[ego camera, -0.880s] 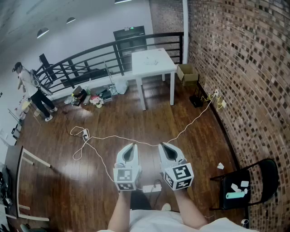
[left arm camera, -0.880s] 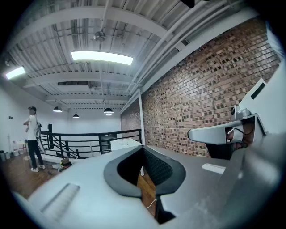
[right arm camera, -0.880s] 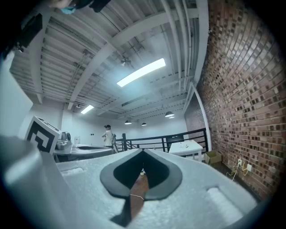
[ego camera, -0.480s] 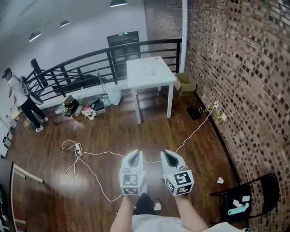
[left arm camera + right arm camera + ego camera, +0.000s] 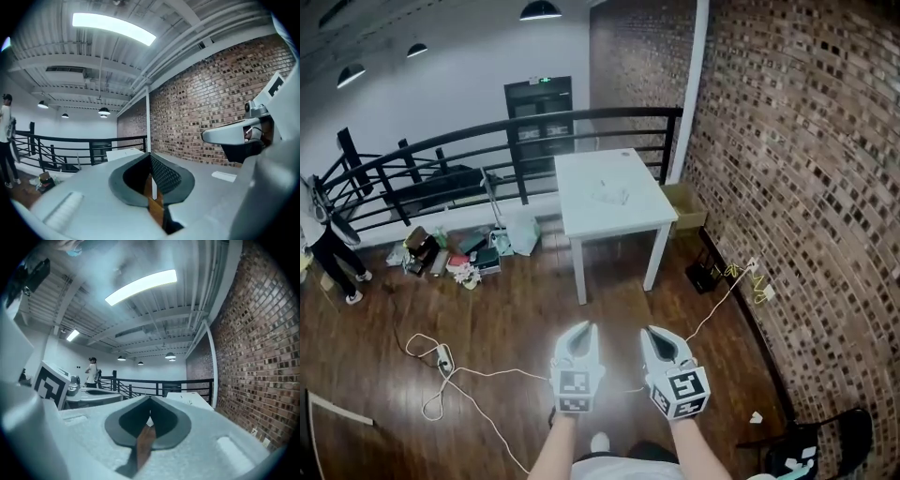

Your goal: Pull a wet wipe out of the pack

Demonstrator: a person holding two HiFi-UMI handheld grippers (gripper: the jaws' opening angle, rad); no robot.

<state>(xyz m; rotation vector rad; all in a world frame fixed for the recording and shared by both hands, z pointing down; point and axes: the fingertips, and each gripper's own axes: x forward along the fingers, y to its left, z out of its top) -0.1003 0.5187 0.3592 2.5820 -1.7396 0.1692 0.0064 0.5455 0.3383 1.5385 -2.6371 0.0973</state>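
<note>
Both tools, left gripper (image 5: 579, 330) & right gripper (image 5: 655, 334), are pointing fwd, jaws pressed together, nothing btwn them. One white table (image 5: 581, 212) is standing at 12 o'clock, well apart. One pale flat item (image 5: 610, 195) is lying on it (prob. the wipe pack; too small to confirm, axis unclear). Neither hand is sitting nearer.

Two claws (image 5: 580, 330) (image 5: 655, 334), one white table (image 5: 609, 192), one black chair (image 5: 861, 422), one cardboard box (image 5: 682, 199), one distant person (image 5: 328, 248)

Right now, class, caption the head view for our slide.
Left gripper and right gripper, both shut, face a white table beside a brick wall.
</note>
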